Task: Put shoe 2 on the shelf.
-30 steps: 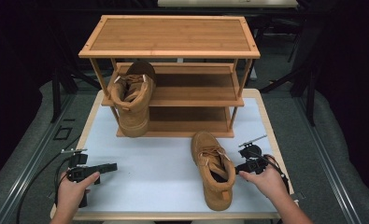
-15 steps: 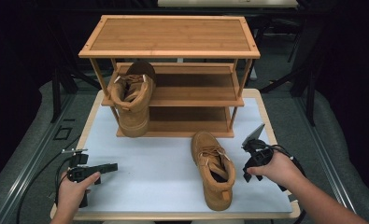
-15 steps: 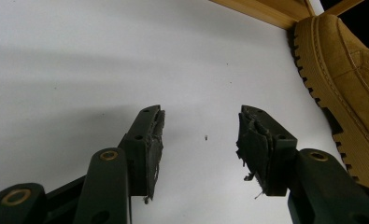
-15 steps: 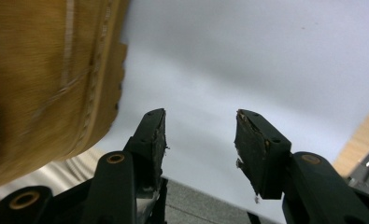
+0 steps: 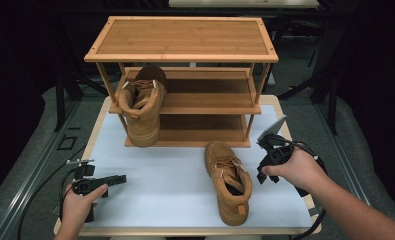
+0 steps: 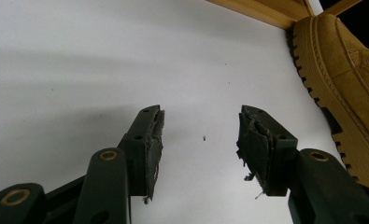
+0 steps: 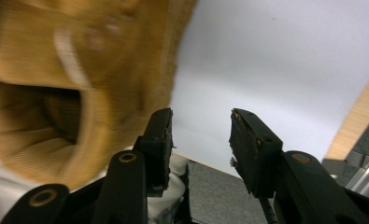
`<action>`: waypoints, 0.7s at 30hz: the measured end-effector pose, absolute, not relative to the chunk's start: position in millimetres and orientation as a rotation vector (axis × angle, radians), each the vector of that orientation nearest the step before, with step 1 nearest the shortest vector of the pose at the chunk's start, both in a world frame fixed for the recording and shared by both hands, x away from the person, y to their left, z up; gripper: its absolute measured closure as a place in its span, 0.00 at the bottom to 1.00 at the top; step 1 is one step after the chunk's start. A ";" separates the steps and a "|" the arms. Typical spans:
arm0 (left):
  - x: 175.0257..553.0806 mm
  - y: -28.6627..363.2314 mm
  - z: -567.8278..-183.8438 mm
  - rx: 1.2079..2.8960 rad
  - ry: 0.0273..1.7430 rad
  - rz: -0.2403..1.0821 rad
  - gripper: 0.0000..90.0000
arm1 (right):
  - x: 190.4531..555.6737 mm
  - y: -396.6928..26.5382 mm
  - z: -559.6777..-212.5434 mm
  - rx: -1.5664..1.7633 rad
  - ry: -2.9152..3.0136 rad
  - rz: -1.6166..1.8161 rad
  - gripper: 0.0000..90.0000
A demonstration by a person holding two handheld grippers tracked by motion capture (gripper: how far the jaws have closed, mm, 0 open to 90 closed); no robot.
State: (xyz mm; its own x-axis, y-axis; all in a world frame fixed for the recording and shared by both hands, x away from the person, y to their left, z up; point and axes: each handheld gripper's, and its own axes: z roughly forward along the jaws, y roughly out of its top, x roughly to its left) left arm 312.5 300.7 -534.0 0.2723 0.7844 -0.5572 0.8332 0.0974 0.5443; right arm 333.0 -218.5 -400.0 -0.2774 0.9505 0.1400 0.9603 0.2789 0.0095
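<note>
High view: right gripper [image 5: 263,176] at 3 o'clock of boot [image 5: 229,181], jaws apart, empty, just been narrowing.
Risk: pads skid off the collar, boot tips; left gripper [image 5: 119,179] apart, idle.

- The right gripper [image 7: 198,140] has its jaws apart, just been closing, with nothing between them.
- A blurred tan boot [image 7: 79,70] lies at left on the white table [image 7: 275,60].

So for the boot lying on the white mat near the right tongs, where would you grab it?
Probably the boot by its ankle collar at the heel end, coming from above and from the right, where the right tongs are. It stands upright with the opening up, giving a rim for the open jaws to straddle.
</note>
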 end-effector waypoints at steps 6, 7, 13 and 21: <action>312.4 300.7 -534.1 1.674 1.502 -0.071 0.55 | 330.5 -199.4 -382.6 -1.775 -2.475 -0.153 0.66; 312.4 300.6 -534.1 1.675 1.502 -0.071 0.55 | 330.1 -196.1 -379.3 -1.771 -2.481 -0.160 0.66; 312.4 300.0 -533.5 1.665 1.505 -0.071 0.55 | 329.1 -182.0 -371.5 -1.754 -2.504 -0.191 0.66; 312.1 300.8 -533.1 1.657 1.512 -0.072 0.55 | 328.9 -169.1 -391.1 -1.733 -2.466 -0.154 0.64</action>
